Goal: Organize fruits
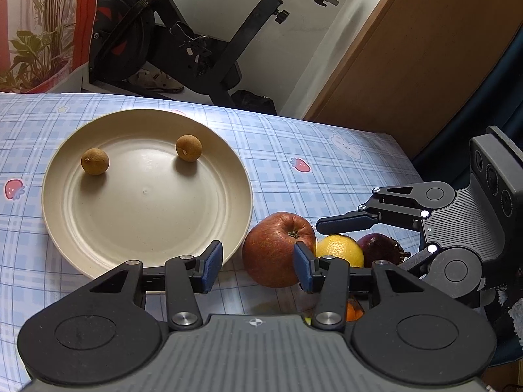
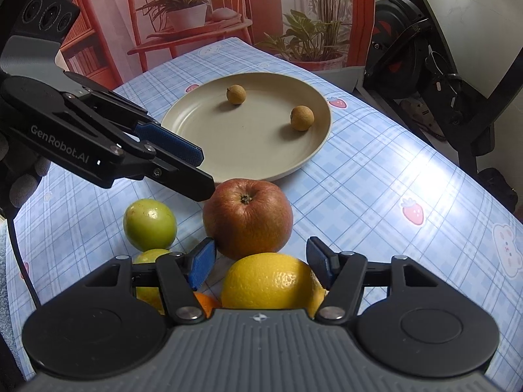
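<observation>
A glossy blue-checked plastic tablecloth (image 2: 376, 176) shines under glare. The round cream plate (image 2: 248, 150) looks matt and smooth. The red apple (image 2: 248, 215) has dull, wrinkled skin; the yellow citrus fruit (image 2: 271, 284) is pebbled, the green round fruit (image 2: 150, 223) glossy.

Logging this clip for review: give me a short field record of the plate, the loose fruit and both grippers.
plate: cream plate on the checked tablecloth, holding two small brown fruits
loose fruit: red apple beside the plate; yellow citrus, two green fruits, a dark purple fruit
left gripper: open, nothing between its pads, by the apple
right gripper: open, pads either side of the yellow citrus, not pressing
fruit still off plate: apple, citrus, green and purple fruits
</observation>
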A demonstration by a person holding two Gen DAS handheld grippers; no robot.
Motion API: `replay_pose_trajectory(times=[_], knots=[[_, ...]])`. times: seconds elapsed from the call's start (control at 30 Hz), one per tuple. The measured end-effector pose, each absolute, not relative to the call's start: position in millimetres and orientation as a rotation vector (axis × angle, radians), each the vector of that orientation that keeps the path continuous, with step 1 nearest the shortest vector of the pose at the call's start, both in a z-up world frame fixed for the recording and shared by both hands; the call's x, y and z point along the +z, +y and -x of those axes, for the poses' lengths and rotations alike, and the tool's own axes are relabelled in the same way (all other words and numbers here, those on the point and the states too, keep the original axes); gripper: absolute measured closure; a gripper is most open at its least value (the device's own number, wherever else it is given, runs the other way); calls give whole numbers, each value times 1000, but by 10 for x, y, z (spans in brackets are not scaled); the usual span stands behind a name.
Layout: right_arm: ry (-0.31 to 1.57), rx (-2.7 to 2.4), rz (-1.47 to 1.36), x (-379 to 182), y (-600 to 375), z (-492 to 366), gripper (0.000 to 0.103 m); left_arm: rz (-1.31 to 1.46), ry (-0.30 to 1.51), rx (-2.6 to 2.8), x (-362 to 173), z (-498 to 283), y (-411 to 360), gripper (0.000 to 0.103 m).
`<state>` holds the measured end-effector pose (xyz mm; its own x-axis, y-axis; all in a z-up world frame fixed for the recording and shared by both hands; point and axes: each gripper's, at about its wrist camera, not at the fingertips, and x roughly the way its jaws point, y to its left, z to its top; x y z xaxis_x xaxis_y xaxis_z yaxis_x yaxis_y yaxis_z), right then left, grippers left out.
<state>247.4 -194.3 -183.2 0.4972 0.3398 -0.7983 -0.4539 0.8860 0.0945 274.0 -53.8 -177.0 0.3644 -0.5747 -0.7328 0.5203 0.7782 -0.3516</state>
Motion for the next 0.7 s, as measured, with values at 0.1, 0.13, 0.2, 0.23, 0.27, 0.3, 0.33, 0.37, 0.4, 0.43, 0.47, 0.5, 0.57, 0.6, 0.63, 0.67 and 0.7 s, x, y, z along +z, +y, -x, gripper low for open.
replay_pose_trajectory(times=[0.1, 0.13, 0.2, 0.23, 0.27, 0.3, 0.33, 0.37, 0.4, 0.43, 0.47, 0.5, 0.57, 0.6, 0.63, 0.67, 0.7], knots=[[931, 466, 120, -1834, -1994, -2438, 43, 54, 968, -722, -1792, -2738, -578, 50], [929, 464, 111, -1833, -2011, -2430, 43, 54, 968, -726, -1795, -2741, -585, 50], [925, 459, 97, -1825, -2033, -2419, 43, 57, 966, -729, -1801, -2751, -589, 50], [924, 456, 92, -1820, -2038, -2415, 43, 59, 964, -729, -1801, -2755, -593, 50], [922, 456, 88, -1814, -2038, -2409, 43, 63, 962, -728, -1803, -2762, -594, 50], [918, 458, 84, -1803, -2035, -2403, 43, 65, 961, -730, -1800, -2765, -595, 51], [915, 460, 81, -1792, -2027, -2398, 43, 66, 959, -732, -1799, -2766, -599, 51], [913, 463, 80, -1781, -2022, -2397, 43, 65, 956, -732, -1805, -2757, -593, 51], [911, 466, 82, -1771, -2017, -2395, 43, 65, 955, -731, -1805, -2757, -590, 52], [909, 467, 84, -1761, -2012, -2394, 44, 67, 956, -731, -1806, -2759, -586, 52], [908, 469, 83, -1754, -2005, -2393, 45, 70, 957, -730, -1810, -2761, -580, 52], [907, 469, 80, -1747, -2007, -2390, 45, 72, 957, -729, -1812, -2762, -574, 52], [903, 470, 81, -1734, -1998, -2378, 45, 79, 961, -727, -1819, -2755, -564, 52], [901, 470, 83, -1731, -1992, -2372, 45, 81, 964, -726, -1821, -2750, -554, 52], [900, 470, 84, -1730, -1987, -2367, 45, 83, 966, -725, -1825, -2749, -550, 52], [900, 470, 85, -1727, -1982, -2365, 45, 85, 969, -724, -1828, -2750, -553, 52], [900, 469, 88, -1721, -1978, -2362, 45, 89, 972, -724, -1828, -2752, -557, 52]])
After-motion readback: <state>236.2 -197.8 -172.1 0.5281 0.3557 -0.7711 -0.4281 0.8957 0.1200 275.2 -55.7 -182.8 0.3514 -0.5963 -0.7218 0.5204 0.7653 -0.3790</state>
